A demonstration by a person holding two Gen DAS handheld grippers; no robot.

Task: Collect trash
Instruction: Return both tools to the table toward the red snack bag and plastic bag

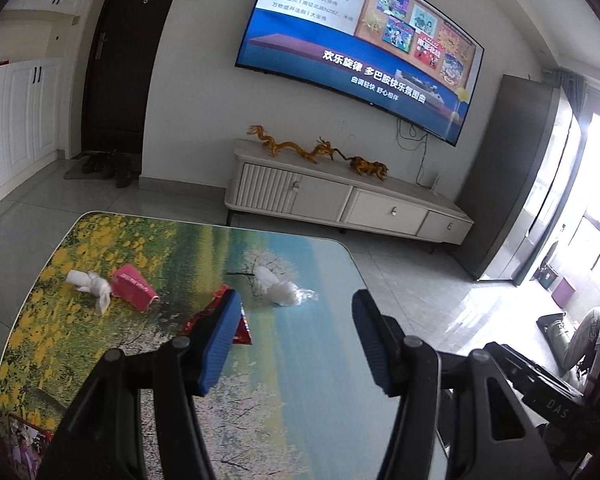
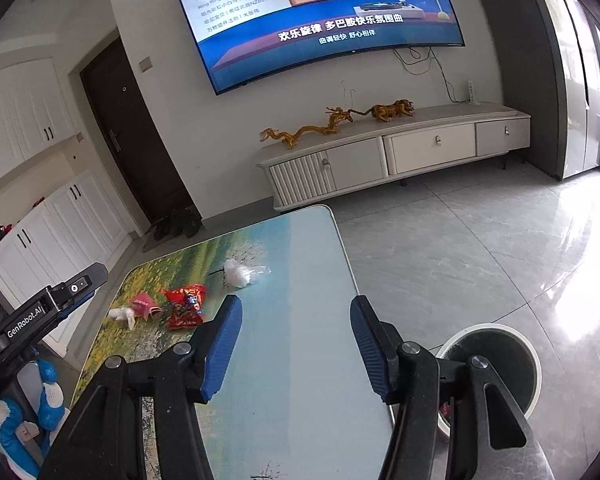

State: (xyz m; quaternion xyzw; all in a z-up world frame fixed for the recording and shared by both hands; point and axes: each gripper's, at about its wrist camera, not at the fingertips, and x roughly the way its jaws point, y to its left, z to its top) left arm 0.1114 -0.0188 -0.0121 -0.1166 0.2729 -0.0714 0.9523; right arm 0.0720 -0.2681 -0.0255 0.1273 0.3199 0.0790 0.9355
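Trash lies on the picture-printed table (image 1: 300,360): a crumpled white tissue (image 1: 90,285), a red paper cup on its side (image 1: 134,287), a red snack wrapper (image 1: 242,326) partly behind my left finger, and a clear plastic wad (image 1: 282,289). My left gripper (image 1: 296,312) is open and empty above the table, nearer than the trash. In the right wrist view the tissue (image 2: 122,315), cup (image 2: 145,305), wrapper (image 2: 185,306) and plastic wad (image 2: 240,274) lie ahead to the left. My right gripper (image 2: 296,314) is open and empty over the table (image 2: 300,360). A round white-rimmed bin (image 2: 496,364) stands on the floor by the table's right edge.
A white TV cabinet (image 1: 340,196) with golden dragon figures (image 1: 296,146) stands against the far wall under a wall TV (image 1: 360,40). The left gripper's body (image 2: 40,312) and gloved hand (image 2: 32,424) show at the left. Grey tiled floor (image 2: 460,248) lies to the right.
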